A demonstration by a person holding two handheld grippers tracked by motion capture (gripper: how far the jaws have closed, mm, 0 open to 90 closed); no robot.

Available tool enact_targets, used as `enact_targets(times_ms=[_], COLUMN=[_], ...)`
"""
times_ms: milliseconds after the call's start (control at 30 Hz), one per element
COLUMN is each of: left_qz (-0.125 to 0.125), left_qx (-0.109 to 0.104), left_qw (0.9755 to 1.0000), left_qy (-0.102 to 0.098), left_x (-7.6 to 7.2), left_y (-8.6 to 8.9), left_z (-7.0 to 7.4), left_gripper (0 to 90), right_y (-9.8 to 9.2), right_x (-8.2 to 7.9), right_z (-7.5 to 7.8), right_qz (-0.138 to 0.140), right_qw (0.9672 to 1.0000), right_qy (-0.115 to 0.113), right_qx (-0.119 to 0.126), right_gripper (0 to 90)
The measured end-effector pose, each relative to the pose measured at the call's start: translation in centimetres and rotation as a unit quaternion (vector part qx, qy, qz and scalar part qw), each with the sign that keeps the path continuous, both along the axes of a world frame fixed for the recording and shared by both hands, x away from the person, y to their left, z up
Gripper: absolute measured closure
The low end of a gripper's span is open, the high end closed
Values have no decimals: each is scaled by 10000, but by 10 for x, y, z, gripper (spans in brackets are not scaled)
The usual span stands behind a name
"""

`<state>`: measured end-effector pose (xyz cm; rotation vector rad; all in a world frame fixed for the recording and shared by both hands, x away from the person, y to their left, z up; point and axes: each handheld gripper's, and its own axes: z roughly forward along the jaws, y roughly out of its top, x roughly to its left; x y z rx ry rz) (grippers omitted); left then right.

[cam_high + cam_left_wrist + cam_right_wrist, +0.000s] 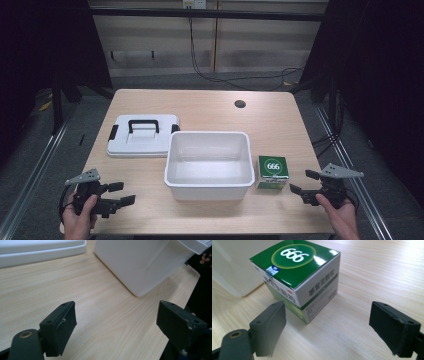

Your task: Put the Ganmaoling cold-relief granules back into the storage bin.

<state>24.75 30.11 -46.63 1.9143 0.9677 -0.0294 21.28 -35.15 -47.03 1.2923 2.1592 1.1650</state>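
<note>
1. One light wood counter (pixel 280 125) carries everything; a single dark round hole (pixel 240 104) sits near its far edge.
2. One white open bin (pixel 209 187) stands at the middle of the counter, its long axis running left to right. Nothing can be seen inside it. In the left gripper view a corner of it (pixel 140 265) rises ahead and to the right.
3. One white lid (pixel 142 145) lies flat just left of the bin and a little farther back, long axis also left to right. It has one black handle (pixel 143 123) on top and a black latch at each short end.
4. One green-and-white box (pixel 273 172) sits just right of the bin, close beside its wall; whether they touch cannot be told. Its green top faces up, printed "666". In the right gripper view the box (pixel 299 272) stands corner-on, just ahead of the jaws.
5. Two grippers, one per hand. The left gripper (pixel 122 193) is over the near left of the counter, pointing right towards the bin, jaws apart and empty. The right gripper (pixel 301 182) is at the near right edge, pointing left at the box, jaws apart and empty.
</note>
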Motion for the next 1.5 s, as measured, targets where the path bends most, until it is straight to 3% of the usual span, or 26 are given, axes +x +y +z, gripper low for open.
enact_targets(times_ms=[100,133,200,300,367,433,500,567,633,833,967,1100,1300,1400,1500], left_qz=[5,16,24,32,54,63,44,38,2,70,31,45,21,16,44], left_qx=[10,3,7,4,-12,-7,-6,-23,12,-78,-52,-66,-67,-84,-90], left_qw=[10000,10000,10000,10000,10000,10000,10000,10000,10000,9999,10000,10000,10000,10000,9999], left_qy=[17,30,33,35,47,32,21,26,13,-5,1,15,8,2,16], left_x=[1,1,1,1,1,1,0,0,0,0,0,1,2,3,3], left_y=[0,0,0,1,1,1,2,1,0,3,2,1,0,2,1], left_z=[0,-1,-1,-1,-1,-1,-1,-1,-1,0,0,0,0,0,0], left_gripper=[162,161,162,161,161,162,162,161,161,161,161,161,162,162,161], right_y=[5,7,8,10,13,13,12,11,11,16,18,21,24,31,35], right_x=[1,1,2,2,3,3,2,1,1,2,6,8,13,22,30], right_z=[3,4,7,9,12,16,19,23,26,34,41,49,64,67,68], right_qz=[144,125,139,-8,-3,196,277,506,430,568,460,604,774,1074,1112], right_qw=[9998,9997,9996,9993,9997,9995,9993,9985,9989,9984,9977,9968,9959,9917,9902], right_qy=[-21,-53,117,24,-21,253,171,114,51,-64,-375,-226,-29,290,357], right_qx=[-156,-219,-237,-360,-257,-17,181,189,165,-52,-323,-470,-461,-639,-769], right_gripper=[136,136,138,138,139,140,135,126,126,131,133,133,133,135,135])
